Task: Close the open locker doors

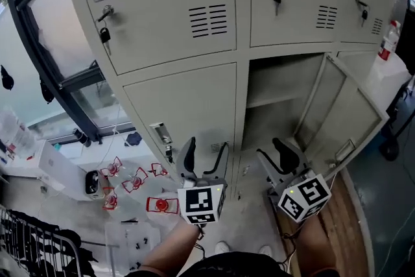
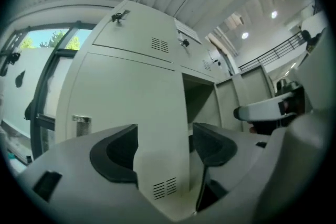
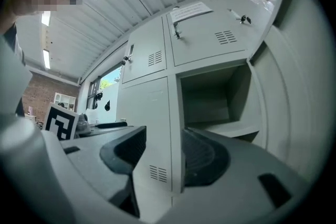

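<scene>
- Head view: one open locker door (image 1: 353, 113) stands swung out to the right of its open compartment (image 1: 279, 100) in the lower row; every other door in sight sits flush.
- Hinge line runs along the compartment's right edge; the door's long axis is upright, and its free edge, carrying the handle recess (image 1: 344, 150), points out toward the person.
- Right gripper (image 1: 275, 162) hangs in front of the compartment, just left of the free edge, and is judged the nearer tool; its fingers (image 3: 123, 152) are spread, with nothing between them.
- Left gripper (image 1: 204, 162) faces the closed door (image 1: 188, 107) one column over, well apart from the open panel; its fingers (image 2: 113, 152) are likewise spread and empty.
- Judged requirement: a push on the door's outer face, from the right toward the left and inward.
</scene>
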Motion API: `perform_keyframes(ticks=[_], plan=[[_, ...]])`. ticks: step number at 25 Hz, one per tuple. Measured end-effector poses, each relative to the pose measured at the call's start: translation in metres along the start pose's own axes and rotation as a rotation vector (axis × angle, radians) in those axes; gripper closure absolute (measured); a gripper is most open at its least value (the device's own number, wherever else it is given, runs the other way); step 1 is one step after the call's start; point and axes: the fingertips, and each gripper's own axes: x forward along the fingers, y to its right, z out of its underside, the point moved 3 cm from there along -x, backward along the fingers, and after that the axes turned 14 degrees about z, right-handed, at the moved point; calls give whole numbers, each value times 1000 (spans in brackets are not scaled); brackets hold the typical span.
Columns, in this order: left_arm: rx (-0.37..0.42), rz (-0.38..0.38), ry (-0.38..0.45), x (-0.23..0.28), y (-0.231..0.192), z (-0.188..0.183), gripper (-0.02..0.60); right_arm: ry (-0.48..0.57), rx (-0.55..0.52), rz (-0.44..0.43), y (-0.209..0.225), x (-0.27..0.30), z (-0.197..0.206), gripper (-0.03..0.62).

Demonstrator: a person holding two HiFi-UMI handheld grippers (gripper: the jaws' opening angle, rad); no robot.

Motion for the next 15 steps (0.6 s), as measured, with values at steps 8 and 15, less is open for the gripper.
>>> perform_keyframes(ticks=[8, 15], plan=[[-64, 328, -1, 42, 103, -1, 267, 6, -1, 189, 66, -66, -5, 393], [-91, 541, 32, 63, 191, -8, 265, 8, -14, 341, 118, -132, -14, 393]])
